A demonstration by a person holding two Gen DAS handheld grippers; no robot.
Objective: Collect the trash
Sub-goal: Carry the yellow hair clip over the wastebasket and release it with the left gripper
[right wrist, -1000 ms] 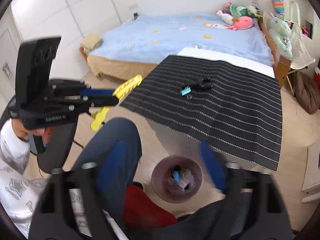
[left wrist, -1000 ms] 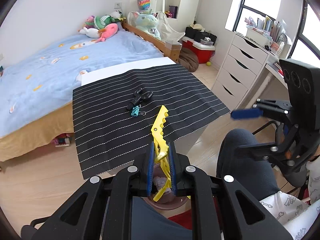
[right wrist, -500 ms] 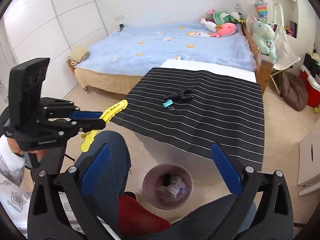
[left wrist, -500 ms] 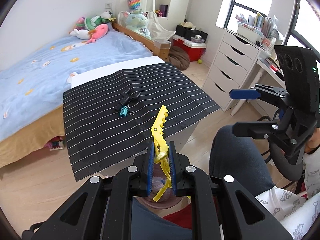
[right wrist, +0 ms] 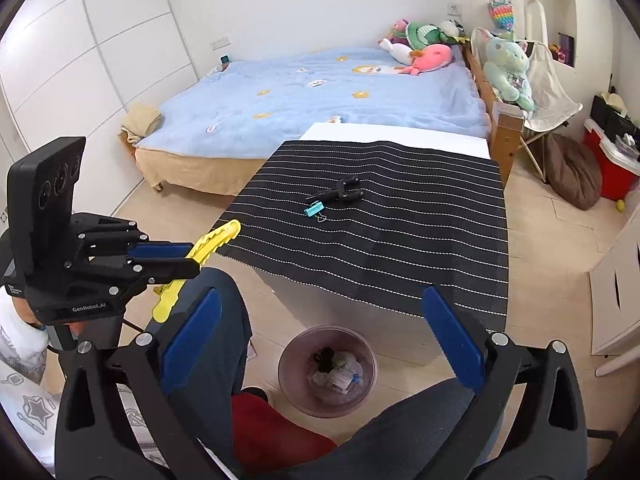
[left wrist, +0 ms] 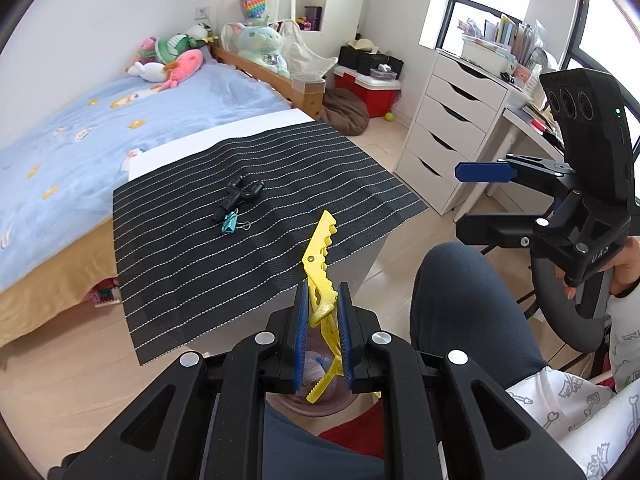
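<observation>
My left gripper [left wrist: 322, 300] is shut on a yellow toothed clip [left wrist: 320, 256], held in the air off the table's near edge, above the bin; it also shows in the right wrist view [right wrist: 212, 238]. My right gripper [right wrist: 320, 344] is open and empty, above a translucent trash bin [right wrist: 296, 390] that holds several scraps. In the left wrist view the bin [left wrist: 320, 410] shows only partly under the fingers. A black clip [left wrist: 238, 194] and a teal binder clip [left wrist: 230, 222] lie on the black striped mat [left wrist: 192, 256]; they also show in the right wrist view [right wrist: 340, 194] [right wrist: 314, 209].
The mat covers a white low table [right wrist: 400, 136] next to a blue bed [right wrist: 320, 92]. A white drawer unit [left wrist: 452, 132] stands to the right. The person's legs [left wrist: 460, 300] and a red item [right wrist: 272, 428] are near the bin.
My left gripper with the yellow clip has drawn back a little from the table. My right gripper has risen and steadied; the view is now sharp.
</observation>
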